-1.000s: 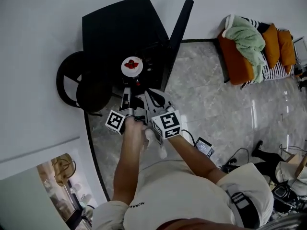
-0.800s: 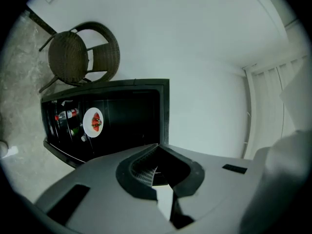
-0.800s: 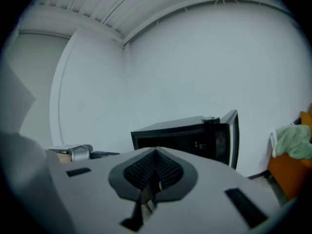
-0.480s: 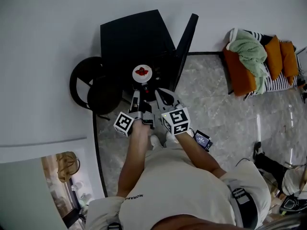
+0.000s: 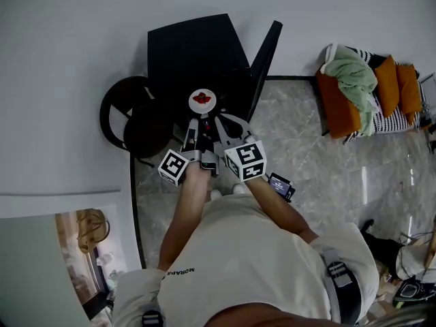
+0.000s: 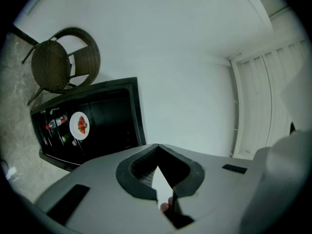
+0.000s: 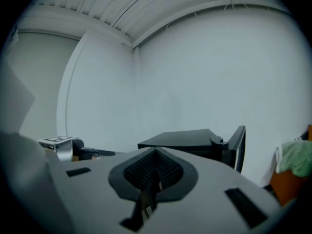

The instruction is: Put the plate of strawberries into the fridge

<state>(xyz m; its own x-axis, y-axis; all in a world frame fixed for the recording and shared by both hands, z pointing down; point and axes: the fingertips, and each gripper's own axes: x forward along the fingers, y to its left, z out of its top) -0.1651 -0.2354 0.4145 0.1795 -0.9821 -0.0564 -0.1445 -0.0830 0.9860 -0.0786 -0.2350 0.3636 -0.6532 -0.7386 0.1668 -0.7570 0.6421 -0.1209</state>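
- Our left tool (image 6: 157, 165) is fully closed with nothing in it, just the two dark pads pressed together.
- The right tool (image 7: 155, 162) looks the same in its own view: jaws together, nothing gripped.
- From the head view, both tools sit side by side in front of us, tips pointing at the fridge, marker cubes back toward our hands.
- The white round plate of red strawberries (image 6: 77, 132) is already inside the low black fridge (image 5: 191, 46), apart from both tools. It sits on a shelf in the dark interior.
- A couple of bottles (image 6: 56, 122) lie on the same shelf, just beside the plate. We can't make out what they are.
- The black fridge door (image 5: 264, 50) is swung open on the right side.
- A brown wicker chair (image 5: 146, 131) stands just to the left of the fridge, against the plain white wall (image 5: 68, 60).
- The grey marble floor (image 5: 306, 142) runs off to the right.
- Well away over there is an orange sofa (image 5: 337, 101) with a green blanket (image 5: 351, 63) dumped on it.
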